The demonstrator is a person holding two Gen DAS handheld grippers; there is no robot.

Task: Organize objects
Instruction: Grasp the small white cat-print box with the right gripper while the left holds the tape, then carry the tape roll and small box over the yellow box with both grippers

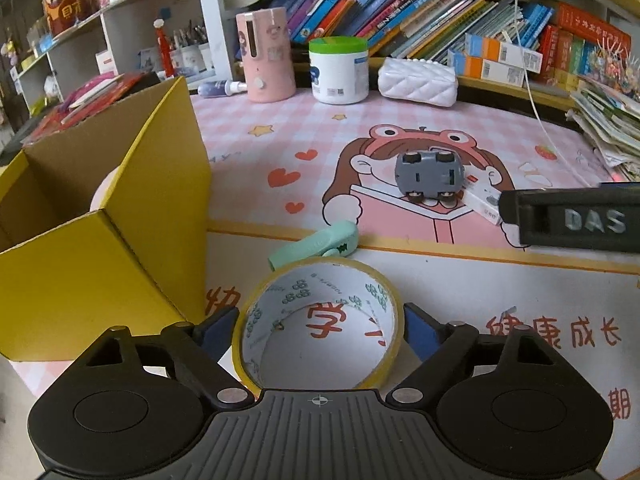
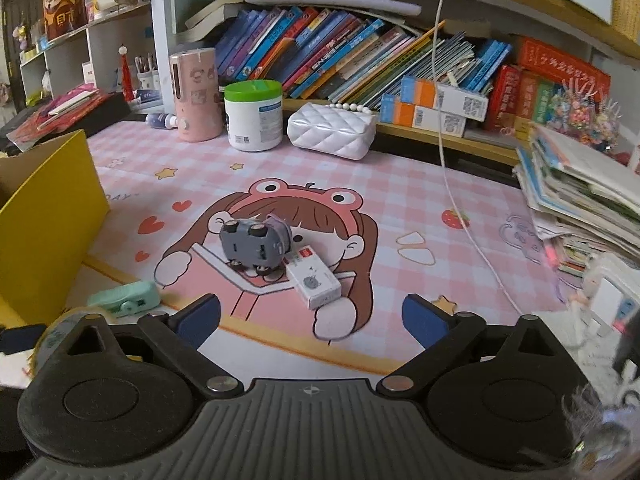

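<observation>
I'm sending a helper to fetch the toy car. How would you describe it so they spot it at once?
On the pink desk mat, find the cartoon girl in a frog hat. The toy car lies on her face, leaning on a small white box. It is grey, wheels up.

Both views show the same build. The left gripper fills the bottom of its frame with a grey ribbed plate bearing a small crosshair mark at its top centre. On either side sits a round black housing with a raised disc. From each housing, angular black links with triangular cut-outs run up toward the middle, fixed by silver round-head screws. The fingers end in blue pads. The right gripper matches it: ribbed grey plate, crosshair mark, black discs, silver screws, blue-padded fingers. In the left view, at the right edge, its black side carries raised letters "DAS".
</observation>
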